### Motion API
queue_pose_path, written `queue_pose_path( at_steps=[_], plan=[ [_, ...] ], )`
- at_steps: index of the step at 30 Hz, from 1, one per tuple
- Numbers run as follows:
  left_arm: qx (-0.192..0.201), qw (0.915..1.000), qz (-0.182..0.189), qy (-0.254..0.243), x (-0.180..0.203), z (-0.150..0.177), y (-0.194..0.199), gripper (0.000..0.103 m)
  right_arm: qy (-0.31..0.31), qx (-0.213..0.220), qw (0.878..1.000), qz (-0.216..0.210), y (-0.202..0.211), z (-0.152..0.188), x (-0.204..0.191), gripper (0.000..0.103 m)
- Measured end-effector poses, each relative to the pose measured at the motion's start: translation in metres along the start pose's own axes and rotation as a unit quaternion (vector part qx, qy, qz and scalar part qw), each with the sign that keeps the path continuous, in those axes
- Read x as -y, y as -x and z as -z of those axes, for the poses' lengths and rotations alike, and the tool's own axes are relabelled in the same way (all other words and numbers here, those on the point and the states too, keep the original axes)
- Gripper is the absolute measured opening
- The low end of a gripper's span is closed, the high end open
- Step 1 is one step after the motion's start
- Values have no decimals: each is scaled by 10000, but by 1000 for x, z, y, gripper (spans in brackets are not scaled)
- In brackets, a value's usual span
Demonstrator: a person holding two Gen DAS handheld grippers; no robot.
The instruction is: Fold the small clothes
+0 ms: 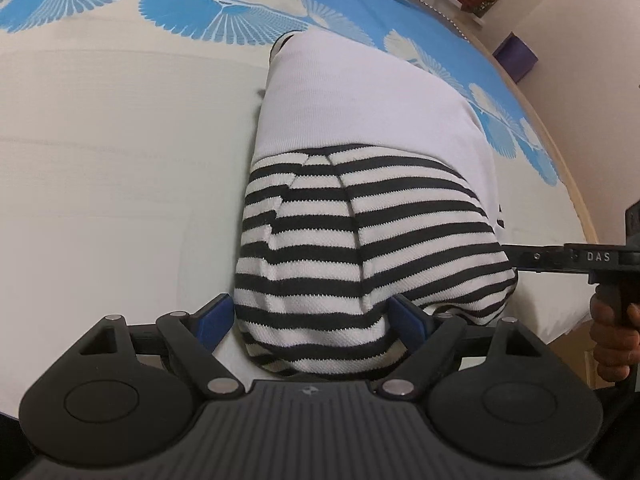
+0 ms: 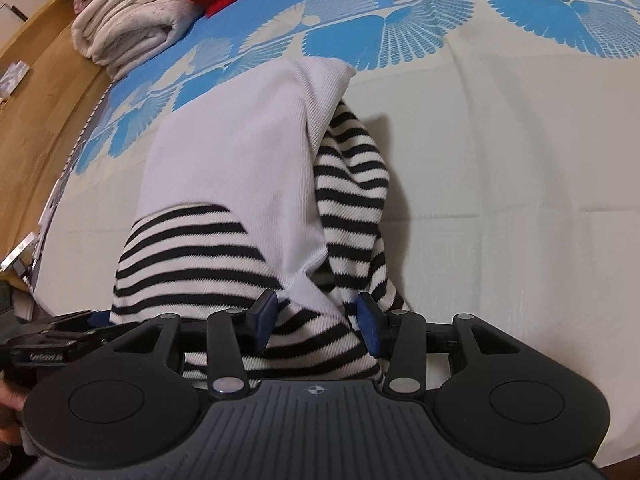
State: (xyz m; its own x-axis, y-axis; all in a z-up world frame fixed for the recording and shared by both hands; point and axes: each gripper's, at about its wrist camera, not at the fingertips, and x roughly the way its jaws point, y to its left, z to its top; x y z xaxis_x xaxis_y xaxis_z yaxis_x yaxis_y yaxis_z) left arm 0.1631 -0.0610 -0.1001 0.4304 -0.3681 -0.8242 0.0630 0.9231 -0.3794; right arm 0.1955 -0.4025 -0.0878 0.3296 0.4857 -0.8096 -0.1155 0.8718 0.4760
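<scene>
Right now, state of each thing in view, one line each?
Striped garment: folded over, lying on the bed, white inner side showing.
Left gripper: open, pads either side of the near striped edge.
Right gripper: open, fabric between the pads.
Towels: folded, stacked at the bed's far corner.
Bedsheet: spread flat.

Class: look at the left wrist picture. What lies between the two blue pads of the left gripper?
In the left wrist view, the near end of the striped garment bulges between the left gripper pads, which stand wide on either side.
</scene>
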Motion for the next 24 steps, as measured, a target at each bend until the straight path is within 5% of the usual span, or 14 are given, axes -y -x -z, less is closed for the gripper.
queue_pose_path(
  at_steps=[4, 11, 13, 17, 21, 24],
  plan=[
    [47, 9999, -81, -123, 4, -2, 2, 88, -7, 104, 9998, -145, 9, 3, 2, 46],
    [240, 9996, -111, -59, 10, -11, 11, 88, 541, -394, 9975, 212, -9, 19, -7, 40],
    [298, 9995, -97, -79, 12, -14, 14, 88, 422, -254, 9987, 144, -1, 19, -3, 3],
    [397, 9991, -86, -139, 17, -20, 19, 88, 279, 283, 9989, -235, 27, 21, 6, 2],
    [488, 9985, -41, -233, 25, -26, 26, 88, -458, 1089, 9864, -1143, 71, 23, 29, 2],
    [512, 9972, -95, -537, 35, -28, 31, 88, -612, 1227, 9802, -1430, 86, 27, 38, 2]
  ],
)
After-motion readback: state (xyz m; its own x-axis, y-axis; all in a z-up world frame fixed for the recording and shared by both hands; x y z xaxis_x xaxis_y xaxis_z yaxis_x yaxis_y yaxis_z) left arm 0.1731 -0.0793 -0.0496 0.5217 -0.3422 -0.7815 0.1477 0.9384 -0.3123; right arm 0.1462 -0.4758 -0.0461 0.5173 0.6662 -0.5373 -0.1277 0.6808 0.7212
